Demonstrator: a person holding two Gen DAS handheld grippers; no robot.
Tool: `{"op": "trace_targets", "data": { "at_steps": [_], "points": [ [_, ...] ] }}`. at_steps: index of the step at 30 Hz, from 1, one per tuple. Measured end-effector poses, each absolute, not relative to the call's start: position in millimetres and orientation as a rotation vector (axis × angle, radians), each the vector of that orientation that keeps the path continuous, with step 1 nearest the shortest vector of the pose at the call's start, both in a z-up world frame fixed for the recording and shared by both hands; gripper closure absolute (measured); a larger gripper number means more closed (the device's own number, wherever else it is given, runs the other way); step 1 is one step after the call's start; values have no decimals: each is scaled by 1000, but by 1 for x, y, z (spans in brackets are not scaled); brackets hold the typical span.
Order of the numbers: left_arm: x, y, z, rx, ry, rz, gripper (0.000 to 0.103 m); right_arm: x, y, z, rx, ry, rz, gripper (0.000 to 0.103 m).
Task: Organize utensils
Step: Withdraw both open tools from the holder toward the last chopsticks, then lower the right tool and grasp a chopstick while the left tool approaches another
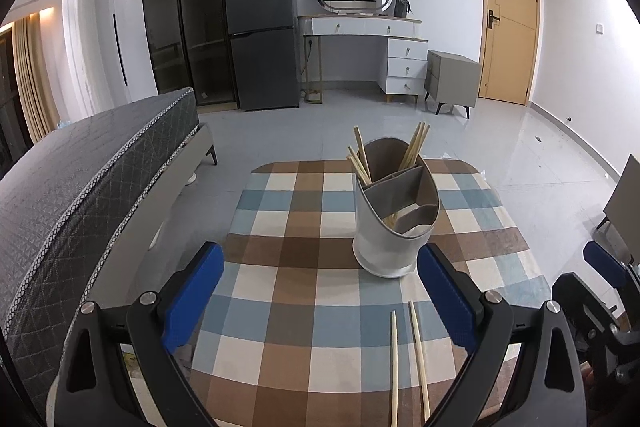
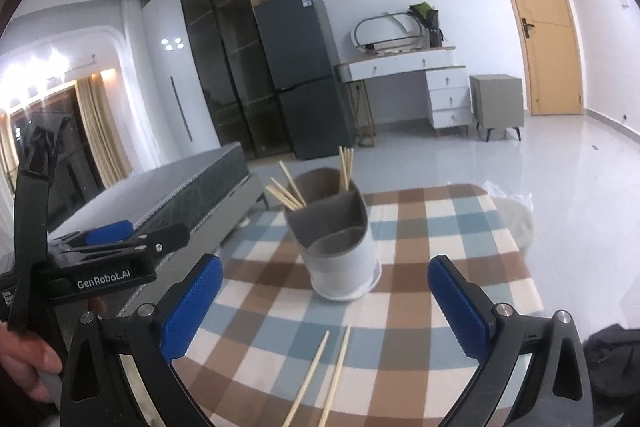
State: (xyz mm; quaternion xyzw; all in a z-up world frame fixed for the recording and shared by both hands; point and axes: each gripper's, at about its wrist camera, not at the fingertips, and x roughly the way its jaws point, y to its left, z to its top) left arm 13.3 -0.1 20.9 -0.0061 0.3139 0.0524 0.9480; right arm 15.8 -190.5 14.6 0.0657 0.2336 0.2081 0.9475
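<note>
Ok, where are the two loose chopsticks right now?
In both wrist views the two loose chopsticks lie side by side on the checked tablecloth, just nearer than the utensil holder.

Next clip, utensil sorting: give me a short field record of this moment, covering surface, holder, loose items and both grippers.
surface: table with checked cloth
holder: white utensil holder, grey divided inside, upright on the cloth
in holder: chopsticks standing in the far compartments; nearest compartment's contents unclear
loose items: two chopsticks lying side by side on the cloth, nearer the cameras than the holder
left gripper: open, nothing between the fingers
right gripper: open wide, empty, above the loose pair
contact: neither gripper touches any chopstick
</note>
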Motion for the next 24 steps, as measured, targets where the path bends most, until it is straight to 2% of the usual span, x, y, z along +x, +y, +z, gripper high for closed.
{"op": "trace_targets", "data": {
  "at_steps": [8, 14, 24],
  "points": [
    [27, 9, -9, -76, 687, 81, 8, 28, -190, -6, 134, 571, 405, 0],
    [38, 17, -35, -112, 760, 51, 8, 27, -182, -13, 79, 545, 401, 0],
    [56, 43, -48, -270, 890, 45, 9, 54, -161, -50, 1, 725, 385, 4]
  ]
}}
